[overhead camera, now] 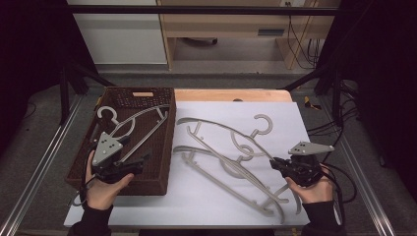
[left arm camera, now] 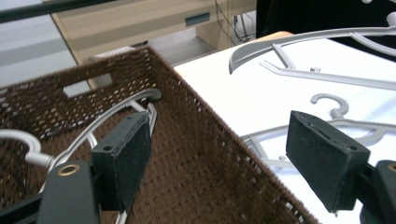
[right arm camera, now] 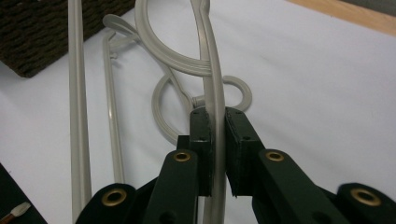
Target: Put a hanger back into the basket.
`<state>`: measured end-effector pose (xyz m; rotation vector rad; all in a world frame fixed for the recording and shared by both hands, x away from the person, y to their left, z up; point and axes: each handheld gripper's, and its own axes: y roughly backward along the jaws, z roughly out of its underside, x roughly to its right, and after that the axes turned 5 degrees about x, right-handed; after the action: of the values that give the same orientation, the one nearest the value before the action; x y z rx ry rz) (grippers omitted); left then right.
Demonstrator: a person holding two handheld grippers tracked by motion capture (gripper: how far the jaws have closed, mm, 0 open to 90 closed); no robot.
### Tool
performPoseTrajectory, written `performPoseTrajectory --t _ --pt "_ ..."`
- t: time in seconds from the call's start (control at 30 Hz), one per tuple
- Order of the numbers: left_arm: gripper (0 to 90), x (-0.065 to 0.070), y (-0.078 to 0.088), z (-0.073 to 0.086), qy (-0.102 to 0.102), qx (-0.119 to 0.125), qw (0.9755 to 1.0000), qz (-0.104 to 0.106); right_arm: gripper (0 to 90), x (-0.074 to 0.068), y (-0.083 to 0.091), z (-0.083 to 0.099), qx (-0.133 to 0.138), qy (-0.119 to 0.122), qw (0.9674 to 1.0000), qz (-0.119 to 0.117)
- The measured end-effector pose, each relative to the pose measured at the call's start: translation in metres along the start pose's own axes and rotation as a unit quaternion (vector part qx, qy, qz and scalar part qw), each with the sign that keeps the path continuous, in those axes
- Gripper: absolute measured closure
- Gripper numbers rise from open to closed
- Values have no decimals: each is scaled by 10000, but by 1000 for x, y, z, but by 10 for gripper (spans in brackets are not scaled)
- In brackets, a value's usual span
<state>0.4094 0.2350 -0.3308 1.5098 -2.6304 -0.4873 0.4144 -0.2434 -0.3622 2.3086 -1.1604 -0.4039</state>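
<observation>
A dark woven basket [overhead camera: 162,147] sits on the left part of the table, its long side running away from the person. One grey hanger [overhead camera: 135,125] lies inside it, hook toward the far left corner, one arm resting up near the basket's far right rim.

The left gripper [overhead camera: 140,164] hovers over the near end of the basket with its jaws spread wide and nothing between them; in the left gripper view the basket's right wall passes between the pads [left arm camera: 123,158].

On the white sheet [overhead camera: 216,196] to the right of the basket lies a loose pile of hangers [overhead camera: 231,152], overlapping. The right gripper [overhead camera: 273,163] has its jaws closed narrowly on the thin curved arm of one hanger [right arm camera: 215,93] at the pile's right side.

Bare sheet lies to the far right and along the near edge.
</observation>
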Motion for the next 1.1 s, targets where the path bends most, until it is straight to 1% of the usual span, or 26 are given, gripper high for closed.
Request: performPoseTrajectory --t 0.07,0.13,0.2,0.23,0.27,0.37,0.5,0.57,0.63,0.7,0.87,0.97,1.0,1.03,1.07,1.1 --pt "223 2 -2 -7 -39 35 10000 77 826 -2 3 -3 55 71 10000 -24" --pt "223 6 -6 -15 -141 26 9998 132 826 -4 5 -7 102 142 9998 -72" --pt "222 9 -10 -25 -325 24 9993 156 826 -6 6 -10 125 177 9997 -110" --pt "222 13 -12 -29 -340 -14 9992 227 826 -8 6 -12 136 190 9996 -135" --pt "223 15 -15 -33 -419 -14 9987 274 826 -9 5 -13 139 234 9995 -163" --pt "222 23 -24 -43 -562 -63 9975 413 826 -13 4 -18 121 311 9992 -217" --pt "220 32 -40 -55 -702 -156 9952 668 826 -18 4 -23 141 396 9986 -319" --pt "220 37 -49 -61 -825 -230 9933 778 826 -19 5 -25 148 437 9983 -348" --pt "220 42 -55 -65 -891 -263 9919 868 826 -21 6 -27 160 469 9981 -360" --pt "221 48 -62 -70 -1031 -328 9897 940 826 -22 8 -30 169 502 9979 -372" --pt "224 60 -80 -78 -1252 -499 9843 1140 826 -25 10 -33 198 560 9974 -415" --pt "233 66 -89 -81 -1476 -580 9801 1190 826 -27 10 -34 179 608 9970 -444" --pt "237 68 -93 -81 -1567 -637 9782 1202 826 -27 10 -35 174 620 9969 -453" --pt "243 70 -95 -81 -1607 -666 9775 1195 826 -28 10 -35 169 636 9967 -466" --pt "250 71 -98 -81 -1709 -708 9757 1176 826 -29 10 -36 172 640 9967 -474" --pt "258 72 -101 -81 -1760 -761 9743 1182 826 -29 10 -36 173 651 9966 -472"
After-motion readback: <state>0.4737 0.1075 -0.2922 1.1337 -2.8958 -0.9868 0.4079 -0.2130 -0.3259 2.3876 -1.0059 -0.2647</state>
